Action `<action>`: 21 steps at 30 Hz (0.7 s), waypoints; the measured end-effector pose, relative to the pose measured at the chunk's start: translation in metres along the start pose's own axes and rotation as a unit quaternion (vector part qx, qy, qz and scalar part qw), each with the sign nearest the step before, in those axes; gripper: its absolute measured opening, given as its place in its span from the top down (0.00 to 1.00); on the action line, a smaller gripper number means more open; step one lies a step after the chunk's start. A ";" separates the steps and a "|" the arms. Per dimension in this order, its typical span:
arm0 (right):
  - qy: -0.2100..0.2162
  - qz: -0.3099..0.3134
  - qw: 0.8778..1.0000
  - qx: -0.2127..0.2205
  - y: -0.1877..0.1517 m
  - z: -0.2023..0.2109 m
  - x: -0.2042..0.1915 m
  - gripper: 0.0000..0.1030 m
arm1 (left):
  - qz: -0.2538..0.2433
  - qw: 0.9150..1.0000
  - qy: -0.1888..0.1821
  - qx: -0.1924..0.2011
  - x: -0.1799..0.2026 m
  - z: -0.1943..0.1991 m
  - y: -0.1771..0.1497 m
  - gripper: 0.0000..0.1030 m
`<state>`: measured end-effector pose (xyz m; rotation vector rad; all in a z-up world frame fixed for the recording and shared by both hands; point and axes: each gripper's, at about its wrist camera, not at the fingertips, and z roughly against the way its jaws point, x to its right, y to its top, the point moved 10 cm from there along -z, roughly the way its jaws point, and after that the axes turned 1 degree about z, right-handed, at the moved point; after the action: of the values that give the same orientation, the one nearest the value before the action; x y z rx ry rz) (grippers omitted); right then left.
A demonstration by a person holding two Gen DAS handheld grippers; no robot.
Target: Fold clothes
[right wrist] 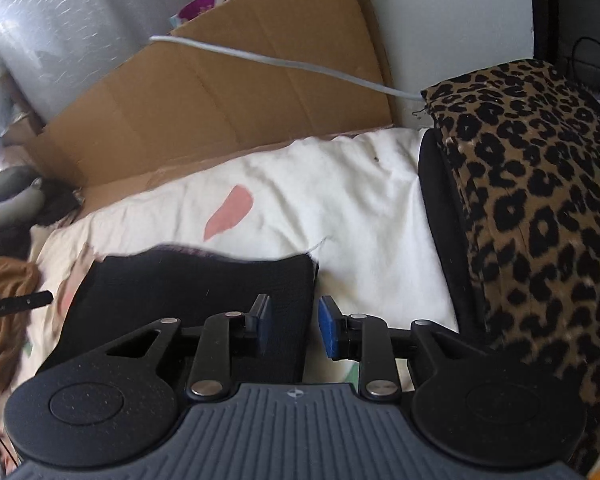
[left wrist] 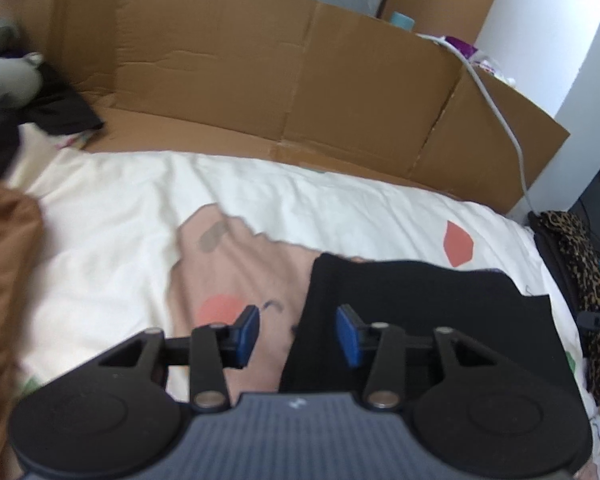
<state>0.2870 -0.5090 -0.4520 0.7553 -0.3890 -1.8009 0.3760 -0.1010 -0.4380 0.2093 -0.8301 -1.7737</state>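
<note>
Left claw (left wrist: 298, 334) gapes over black garment (left wrist: 420, 320), its near edge hidden.

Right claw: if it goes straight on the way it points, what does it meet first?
Probably the right edge of the black garment, which the open right claw straddles; beyond lies white bedding. Depth is unclear.

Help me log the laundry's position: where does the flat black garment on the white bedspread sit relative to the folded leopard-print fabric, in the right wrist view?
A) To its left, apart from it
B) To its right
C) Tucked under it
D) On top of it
A: the flat black garment lies left of the folded leopard-print fabric, with white bedspread showing between them.
</note>
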 end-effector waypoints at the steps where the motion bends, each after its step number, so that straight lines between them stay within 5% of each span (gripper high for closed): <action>1: 0.003 -0.001 1.000 0.001 -0.002 0.005 0.000 0.73 | 0.003 1.000 -0.002 -0.002 -0.002 0.007 -0.004 0.54; 14: 0.022 -0.034 0.999 0.003 -0.044 0.063 0.000 0.73 | 0.006 0.999 0.006 -0.035 -0.007 0.077 -0.063 0.54; 21: 0.052 -0.058 0.996 -0.037 -0.092 0.074 -0.016 0.70 | 0.024 0.997 0.003 -0.067 -0.007 0.091 -0.106 0.55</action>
<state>0.1749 -0.4691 -0.4466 0.8292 -0.2126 -1.8642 0.2503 -0.0410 -0.4390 0.1062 -0.7038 -1.7757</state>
